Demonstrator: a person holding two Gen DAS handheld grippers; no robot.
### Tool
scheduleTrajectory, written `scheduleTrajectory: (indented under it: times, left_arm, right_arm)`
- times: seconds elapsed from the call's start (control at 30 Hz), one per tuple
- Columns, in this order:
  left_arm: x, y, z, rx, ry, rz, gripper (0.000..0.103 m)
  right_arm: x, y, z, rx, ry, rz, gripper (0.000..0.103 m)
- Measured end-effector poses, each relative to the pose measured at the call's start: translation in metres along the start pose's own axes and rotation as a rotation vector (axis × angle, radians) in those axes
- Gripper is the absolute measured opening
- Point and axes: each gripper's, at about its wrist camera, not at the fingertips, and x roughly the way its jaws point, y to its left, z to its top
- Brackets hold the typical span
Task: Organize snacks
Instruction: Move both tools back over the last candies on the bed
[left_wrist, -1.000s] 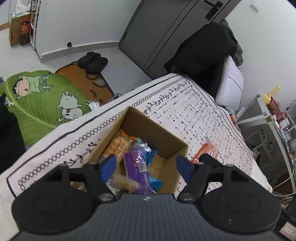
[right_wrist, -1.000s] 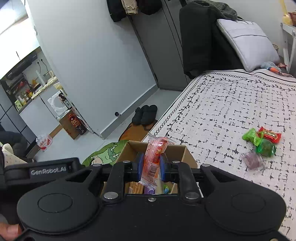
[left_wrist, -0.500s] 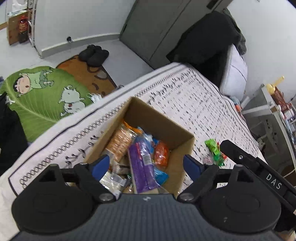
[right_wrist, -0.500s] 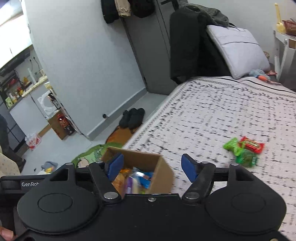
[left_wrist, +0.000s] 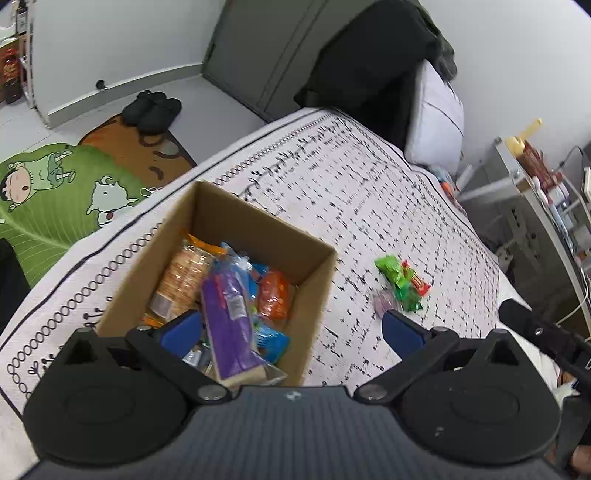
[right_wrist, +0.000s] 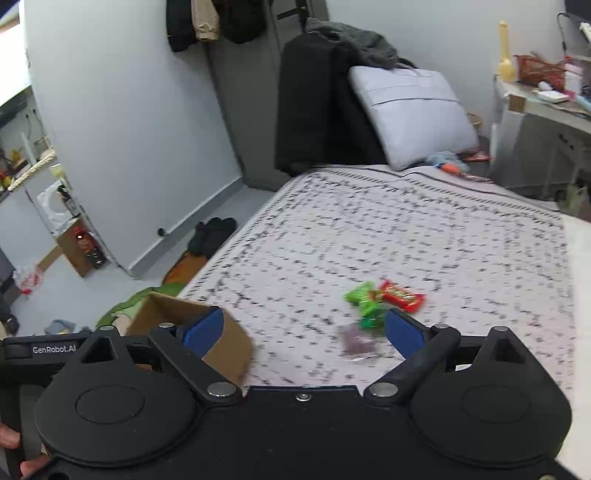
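Right claw (right_wrist: 303, 329) now spread and empty, orange packet (left_wrist: 272, 298) in box (left_wrist: 312, 291), left claw (left_wrist: 291, 328) apart

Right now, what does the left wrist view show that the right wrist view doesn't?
Only the left wrist view looks down into the cardboard box, showing the purple packet, orange packet and biscuit pack inside. Only the right wrist view shows the wall-hung clothes and a kitchen shelf. Both show the loose green and red snacks on the bed, the pillow, and an open gripper: left, right.
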Motion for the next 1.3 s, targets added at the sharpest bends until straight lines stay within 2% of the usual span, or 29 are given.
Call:
scheduleTrajectory:
  times: [0.1,0.33,0.47,0.63,0.83,0.97,1.07,1.13,1.3]
  left_arm:
    - [0.004,-0.01,-0.001,0.008,0.009,-0.012,0.103]
    - [0.009,-0.029,-0.006,0.063,0.021,-0.018,0.103]
    - [0.016,-0.04,-0.006,0.081,0.017,-0.004,0.103]
    - [0.029,-0.055,-0.003,0.083,0.02,0.014,0.103]
    - [0.048,-0.074,0.0,0.095,0.022,0.018,0.103]
    - [0.066,-0.09,-0.001,0.098,0.022,-0.008,0.102]
    - [0.08,-0.1,-0.003,0.101,0.028,-0.016,0.1]
    - [0.09,-0.105,-0.005,0.096,0.035,-0.017,0.094]
    - [0.113,-0.111,-0.007,0.083,0.064,-0.006,0.079]
  right_arm:
    - [-0.003,-0.014,0.001,0.01,-0.009,-0.009,0.095]
    - [0.002,-0.039,-0.007,0.018,-0.026,0.037,0.095]
    - [0.018,-0.045,-0.012,0.038,0.014,0.02,0.094]
    - [0.029,-0.06,-0.012,0.074,0.016,0.018,0.093]
    - [0.046,-0.094,-0.016,0.21,0.043,-0.002,0.078]
    - [0.06,-0.11,-0.016,0.264,0.052,0.012,0.072]
    - [0.075,-0.121,-0.019,0.305,0.083,0.025,0.061]
    - [0.086,-0.127,-0.022,0.328,0.108,0.043,0.058]
    - [0.108,-0.135,-0.025,0.371,0.139,0.087,0.057]
